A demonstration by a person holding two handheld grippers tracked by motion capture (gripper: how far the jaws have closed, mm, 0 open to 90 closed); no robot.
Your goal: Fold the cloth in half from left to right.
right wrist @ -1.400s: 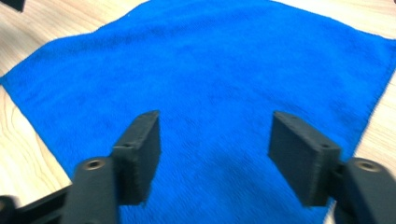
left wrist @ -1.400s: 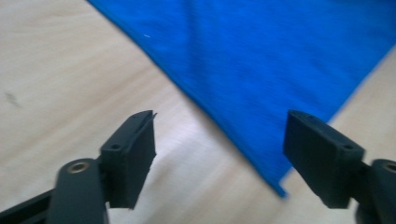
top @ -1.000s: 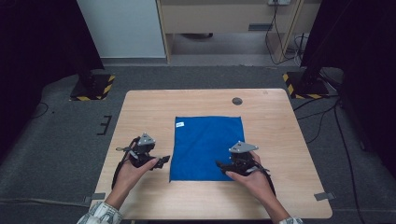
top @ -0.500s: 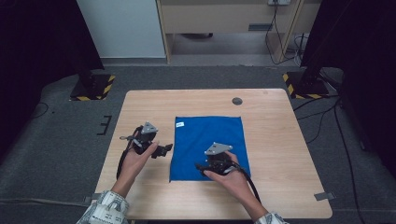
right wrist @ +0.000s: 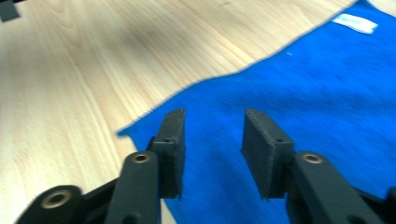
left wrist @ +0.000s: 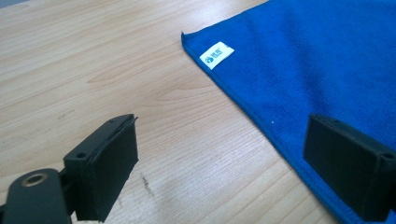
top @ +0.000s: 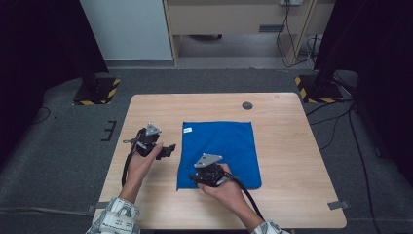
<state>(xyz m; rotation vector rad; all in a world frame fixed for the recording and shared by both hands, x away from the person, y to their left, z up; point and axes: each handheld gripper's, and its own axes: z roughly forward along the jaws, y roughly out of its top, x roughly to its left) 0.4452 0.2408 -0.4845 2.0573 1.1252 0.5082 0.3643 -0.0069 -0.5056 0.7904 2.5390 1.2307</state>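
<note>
Flat square blue microfibre cloth (top: 219,153) sits on the light wooden worktop (top: 292,161). Left tool (top: 168,149) is just off its left edge, right tool (top: 195,179) over its near-left corner.

We hold our left tool (top: 168,149) out with its jaws spread wide, forearm angled inward. Our right tool (top: 195,179) points left, its jaws parted by a narrower gap.
</note>
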